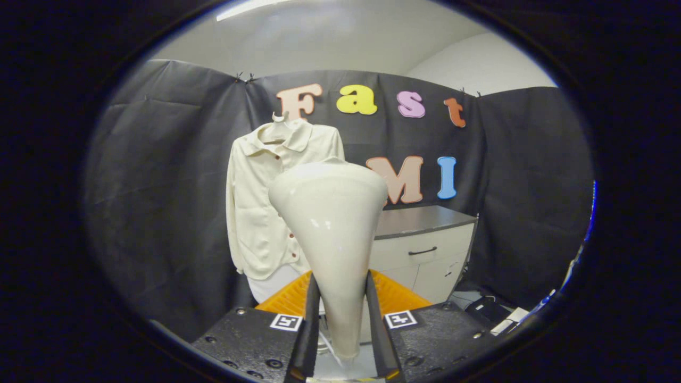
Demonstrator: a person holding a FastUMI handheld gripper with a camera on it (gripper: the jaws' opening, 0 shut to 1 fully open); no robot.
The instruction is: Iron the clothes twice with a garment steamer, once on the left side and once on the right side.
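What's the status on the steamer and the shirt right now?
Gripper jaws shut on garment steamer, head up. Cream shirt hangs on hanger beyond, steamer not touching it. Cabinet to its right; nothing in between.

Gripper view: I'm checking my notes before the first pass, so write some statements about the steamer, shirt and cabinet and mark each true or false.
1. The gripper is shut on the garment steamer, one finger on each side of its narrow handle. True.
2. The steamer's wide head is pressed against the shirt. False: the shirt hangs beyond the steamer, apart from it.
3. The shirt hangs on a hanger against the black cloth wall. True.
4. The shirt lies folded on top of the cabinet. False: it hangs beside the cabinet, whose dark top is bare.
5. An orange crate sits just ahead of the fingers. True.
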